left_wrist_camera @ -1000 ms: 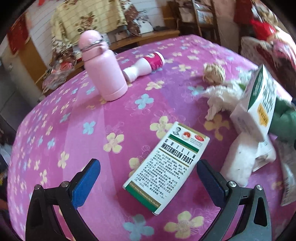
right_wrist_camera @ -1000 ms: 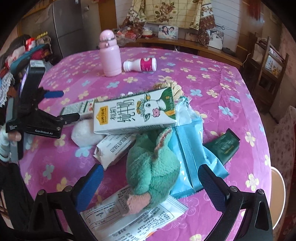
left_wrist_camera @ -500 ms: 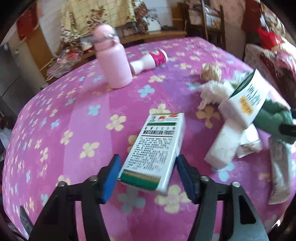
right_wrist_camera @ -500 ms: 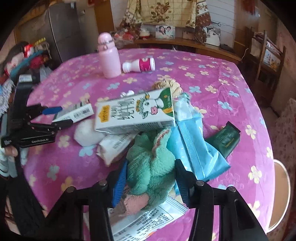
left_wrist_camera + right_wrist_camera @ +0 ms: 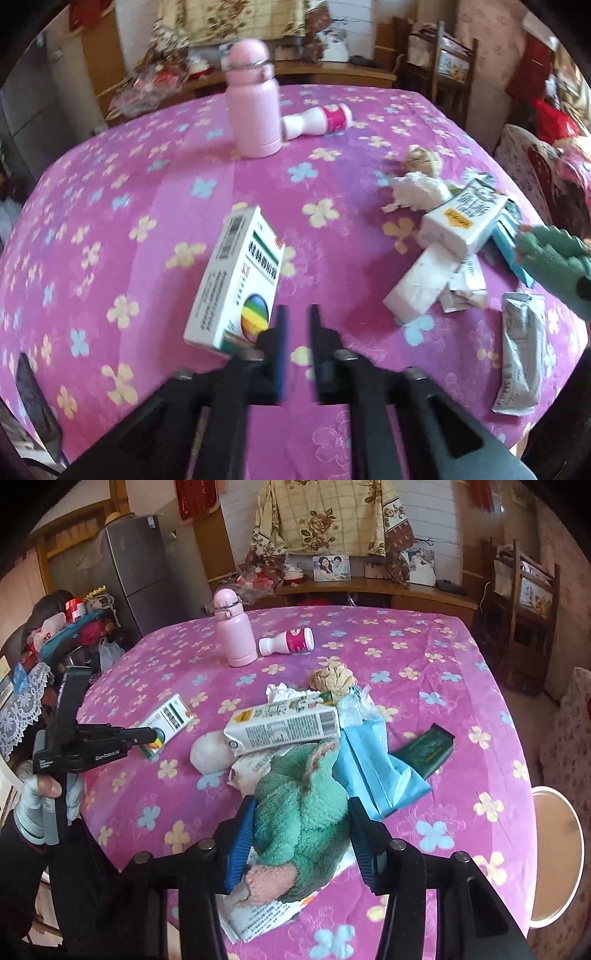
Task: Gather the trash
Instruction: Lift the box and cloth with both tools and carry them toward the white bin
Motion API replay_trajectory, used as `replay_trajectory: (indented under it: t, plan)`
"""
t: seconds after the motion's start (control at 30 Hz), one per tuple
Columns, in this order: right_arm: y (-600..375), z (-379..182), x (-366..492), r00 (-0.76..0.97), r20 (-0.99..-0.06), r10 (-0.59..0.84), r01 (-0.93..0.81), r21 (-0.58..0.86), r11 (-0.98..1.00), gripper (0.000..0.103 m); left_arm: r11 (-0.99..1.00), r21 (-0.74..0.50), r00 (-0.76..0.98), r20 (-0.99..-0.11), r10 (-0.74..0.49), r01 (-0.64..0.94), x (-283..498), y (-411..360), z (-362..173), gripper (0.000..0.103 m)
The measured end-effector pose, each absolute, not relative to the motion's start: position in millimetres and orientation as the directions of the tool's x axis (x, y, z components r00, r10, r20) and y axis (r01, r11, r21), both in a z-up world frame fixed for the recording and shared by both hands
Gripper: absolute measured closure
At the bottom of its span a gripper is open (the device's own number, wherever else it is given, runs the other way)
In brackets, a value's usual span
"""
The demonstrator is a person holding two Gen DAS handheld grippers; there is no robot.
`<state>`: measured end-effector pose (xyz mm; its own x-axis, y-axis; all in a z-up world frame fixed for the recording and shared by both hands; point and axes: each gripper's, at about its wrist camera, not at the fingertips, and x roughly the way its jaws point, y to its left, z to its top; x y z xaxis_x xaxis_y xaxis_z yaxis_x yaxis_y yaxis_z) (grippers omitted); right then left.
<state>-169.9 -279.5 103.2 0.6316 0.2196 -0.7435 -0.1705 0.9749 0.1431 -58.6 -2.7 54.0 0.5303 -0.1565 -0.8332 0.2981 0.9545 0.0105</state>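
At the flowered table (image 5: 110,221), the right gripper (image 5: 301,834), jaws just closed, clamps a green plush toy (image 5: 303,812) lying atop wrappers, likely to uncover litter, while the left gripper (image 5: 295,332), jaws just narrowed, gapes empty beside a tipped-up medicine box (image 5: 236,284).

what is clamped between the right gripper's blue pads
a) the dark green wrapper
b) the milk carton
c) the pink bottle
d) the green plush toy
d: in the right wrist view the right gripper has its blue pads pressed against both sides of the green plush toy, while the milk carton, pink bottle and dark green wrapper sit apart on the table.
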Motion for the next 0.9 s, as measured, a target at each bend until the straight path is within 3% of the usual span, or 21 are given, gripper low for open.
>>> replay_trajectory:
  t: [0.07, 0.13, 0.2, 0.27, 0.6, 0.73, 0.77, 0.9]
  plan:
    - [-281, 101, -171, 0.623, -0.749, 0.226, -0.171, 0.152, 0.973, 0.051, 0.967, 0.015, 0.564, -0.815, -0.137, 0.255, -58, 5, 54, 0.041]
    - [-281, 99, -173, 0.622, -0.748, 0.231, -0.172, 0.158, 0.972, 0.051, 0.971, -0.005, 0.586, -0.797, -0.149, 0.24, -59, 12, 58, 0.041]
    - [-280, 97, -173, 0.621, -0.749, 0.232, -0.173, 0.157, 0.972, 0.051, 0.975, -0.023, 0.604, -0.782, -0.156, 0.222, -56, 20, 63, 0.03]
    - [-280, 96, -171, 0.618, -0.75, 0.237, -0.173, 0.165, 0.971, 0.051, 0.981, 0.022, 0.633, -0.767, -0.106, 0.191, -51, 26, 65, 0.025]
    - [-273, 92, -161, 0.602, -0.756, 0.257, -0.176, 0.188, 0.966, 0.051, 0.958, 0.219, 0.599, -0.798, 0.068, 0.183, -9, 26, 28, 0.025]
    - [-272, 91, -161, 0.601, -0.758, 0.254, -0.178, 0.183, 0.967, 0.051, 0.964, 0.19, 0.565, -0.824, 0.052, 0.188, -1, 29, 19, 0.028]
    - [-272, 91, -161, 0.601, -0.758, 0.253, -0.178, 0.182, 0.967, 0.051, 0.966, 0.178, 0.565, -0.824, 0.041, 0.189, -3, 29, 20, 0.041]
    - [-279, 95, -163, 0.612, -0.749, 0.255, -0.169, 0.191, 0.967, 0.051, 0.97, 0.152, 0.593, -0.805, 0.011, 0.188, -18, 22, 37, 0.041]
